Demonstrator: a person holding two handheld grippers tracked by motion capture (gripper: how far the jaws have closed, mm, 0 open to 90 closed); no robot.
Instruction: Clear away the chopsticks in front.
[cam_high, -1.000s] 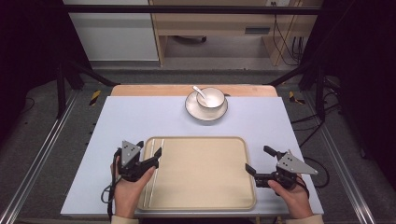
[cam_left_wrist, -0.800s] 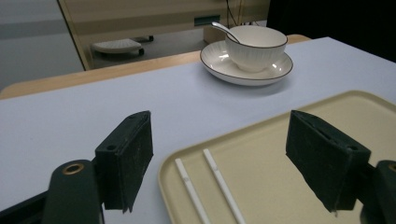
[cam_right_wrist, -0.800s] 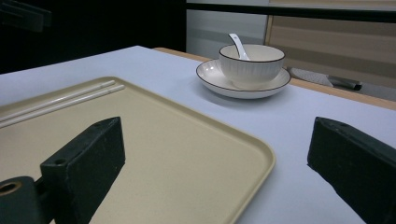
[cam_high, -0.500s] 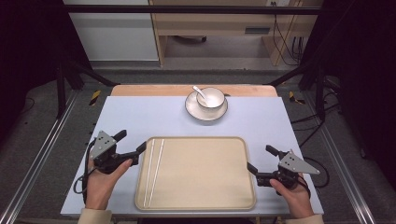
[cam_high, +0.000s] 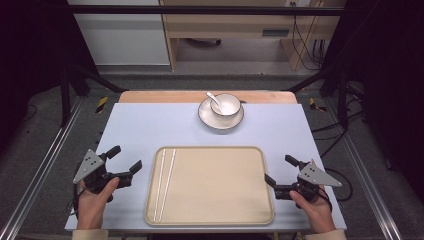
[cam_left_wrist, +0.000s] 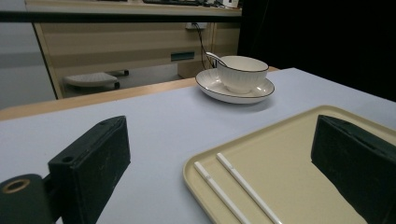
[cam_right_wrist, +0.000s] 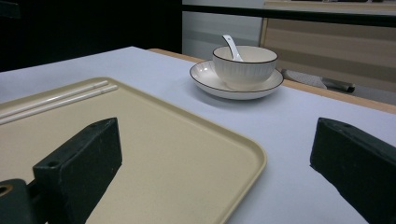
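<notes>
Tray (cam_high: 210, 187) between two low, level hands

Chopsticks (cam_high: 165, 182) on tray (cam_high: 220, 200), left side; bowl (cam_high: 225, 104) with spoon (cam_high: 213, 96) on saucer (cam_high: 207, 117) behind.

Two white chopsticks (cam_high: 165, 182) lie parallel along the tray's (cam_high: 220, 220) left edge.

We list: left gripper (cam_high: 126, 163), black body, grey three-cornered plate with small dark holes on top, two blocky black jaws, brass-coloured ring at base near left jaw. Right gripper (cam_high: 280, 170), same black build, same grey plate, black cable trailing behind. Our hands bare, beige sleeve cuffs at both wrists.
</notes>
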